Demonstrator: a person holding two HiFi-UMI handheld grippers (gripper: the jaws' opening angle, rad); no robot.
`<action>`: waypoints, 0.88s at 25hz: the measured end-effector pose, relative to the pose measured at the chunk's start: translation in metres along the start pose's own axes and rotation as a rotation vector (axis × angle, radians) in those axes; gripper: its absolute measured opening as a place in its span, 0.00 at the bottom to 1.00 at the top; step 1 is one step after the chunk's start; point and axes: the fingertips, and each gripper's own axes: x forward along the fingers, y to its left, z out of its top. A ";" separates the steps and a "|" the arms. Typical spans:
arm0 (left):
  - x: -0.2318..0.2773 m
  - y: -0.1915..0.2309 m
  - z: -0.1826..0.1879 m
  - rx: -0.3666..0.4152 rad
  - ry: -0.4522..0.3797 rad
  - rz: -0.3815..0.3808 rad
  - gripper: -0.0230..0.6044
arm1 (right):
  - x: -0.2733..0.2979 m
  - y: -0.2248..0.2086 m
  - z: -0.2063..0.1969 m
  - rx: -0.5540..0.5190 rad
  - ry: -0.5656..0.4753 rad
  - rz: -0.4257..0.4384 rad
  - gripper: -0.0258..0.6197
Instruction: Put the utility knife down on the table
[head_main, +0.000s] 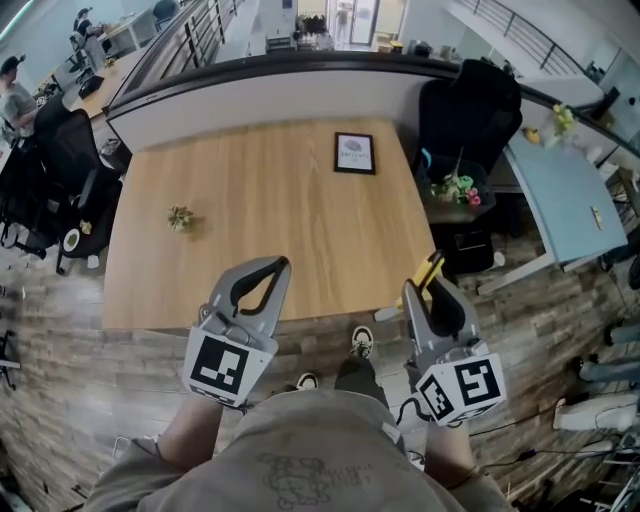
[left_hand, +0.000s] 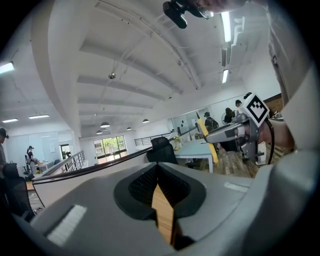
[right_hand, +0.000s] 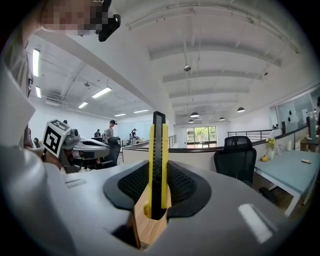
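The grey right claw (right_hand: 158, 172) is grasping the slim yellow-and-black utility knife (right_hand: 158, 140) upright (off the surface) by the pale wooden desk's (head_main: 270, 200) near right corner; the grey left claw (left_hand: 159, 172) is hovering clenched, empty.

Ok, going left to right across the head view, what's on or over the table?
Small plant → left gripper → framed picture → utility knife, held in the right gripper.
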 end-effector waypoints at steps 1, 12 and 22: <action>0.008 0.002 0.001 -0.022 0.013 0.014 0.03 | 0.007 -0.009 0.000 0.000 0.004 0.009 0.23; 0.117 0.019 0.012 -0.049 0.085 0.157 0.03 | 0.088 -0.115 0.012 0.000 0.021 0.145 0.23; 0.184 0.019 0.021 -0.070 0.124 0.273 0.03 | 0.132 -0.184 0.017 -0.012 0.036 0.265 0.23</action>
